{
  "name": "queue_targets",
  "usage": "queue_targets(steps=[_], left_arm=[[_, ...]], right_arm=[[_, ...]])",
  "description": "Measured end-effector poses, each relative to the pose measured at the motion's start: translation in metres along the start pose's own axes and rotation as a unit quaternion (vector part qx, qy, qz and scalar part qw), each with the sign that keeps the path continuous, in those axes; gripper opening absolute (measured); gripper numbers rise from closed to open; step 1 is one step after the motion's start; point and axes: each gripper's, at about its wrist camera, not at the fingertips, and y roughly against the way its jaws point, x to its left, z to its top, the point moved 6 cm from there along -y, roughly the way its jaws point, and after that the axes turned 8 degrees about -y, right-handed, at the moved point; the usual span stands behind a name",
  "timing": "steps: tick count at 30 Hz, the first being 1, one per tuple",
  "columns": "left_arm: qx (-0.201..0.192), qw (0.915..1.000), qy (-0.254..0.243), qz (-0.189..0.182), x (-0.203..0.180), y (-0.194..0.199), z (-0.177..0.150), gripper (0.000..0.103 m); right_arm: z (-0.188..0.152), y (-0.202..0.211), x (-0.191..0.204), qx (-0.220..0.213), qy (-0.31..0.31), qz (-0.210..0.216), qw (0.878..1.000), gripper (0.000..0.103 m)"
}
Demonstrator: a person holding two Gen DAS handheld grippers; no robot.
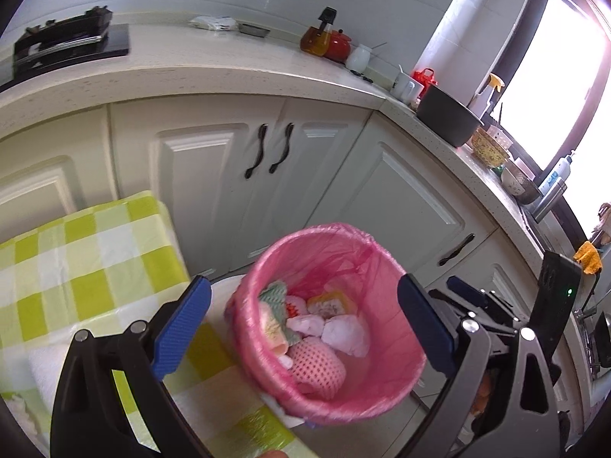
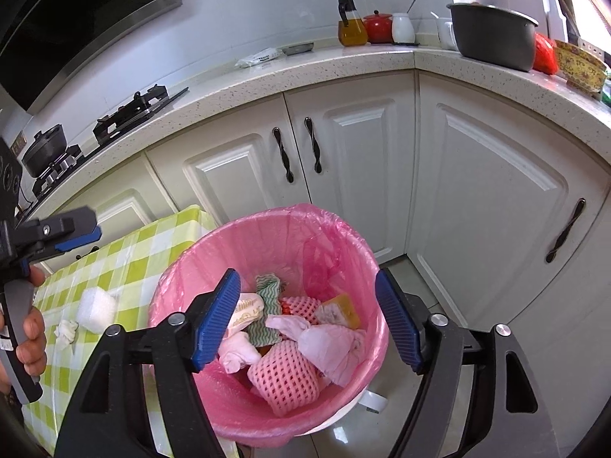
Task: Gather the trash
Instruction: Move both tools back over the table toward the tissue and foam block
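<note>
A bin lined with a pink bag (image 1: 385, 378) (image 2: 183, 278) stands on the floor beside a table with a green checked cloth (image 1: 76, 259) (image 2: 126, 267). It holds several pieces of trash: crumpled tissues (image 2: 328, 343), pink foam fruit nets (image 2: 284, 376) (image 1: 315, 366) and a green striped rag (image 2: 267, 290). My left gripper (image 1: 303, 328) is open and empty above the bin's rim. My right gripper (image 2: 307, 322) is open and empty over the bin. On the cloth lie a white foam block (image 2: 97, 309) and a crumpled tissue (image 2: 67, 330).
White cabinets (image 2: 362, 160) run behind the bin under a speckled countertop (image 2: 305, 72). On it are a gas stove (image 2: 130, 112), an oil bottle (image 2: 351, 24), a red pot (image 2: 378, 26) and a dark cooker pot (image 2: 492, 34). My left gripper also shows in the right wrist view (image 2: 57, 233).
</note>
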Motion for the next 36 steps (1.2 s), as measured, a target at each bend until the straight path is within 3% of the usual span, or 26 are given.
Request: queue_targets(steps=[17,28,36], left_arm=[[-0.025,0.9948,0.016,0.097,0.079,0.107,-0.101,0.095],[-0.031,0.9848,0.037,0.167,0.151,0.171,-0.145,0.095],[-0.009,0.9778,0.058,0.201,0.199,0.184,-0.179,0.092]], right_arm=[[-0.052,0.037,0.047,-0.011,0.007,0.009,1.0,0.082],[-0.082,0.042,0.118,-0.007,0.035,0.034,0.999,0.085],[-0.103,0.027,0.173,0.014,0.064,0.058,0.996,0.085]])
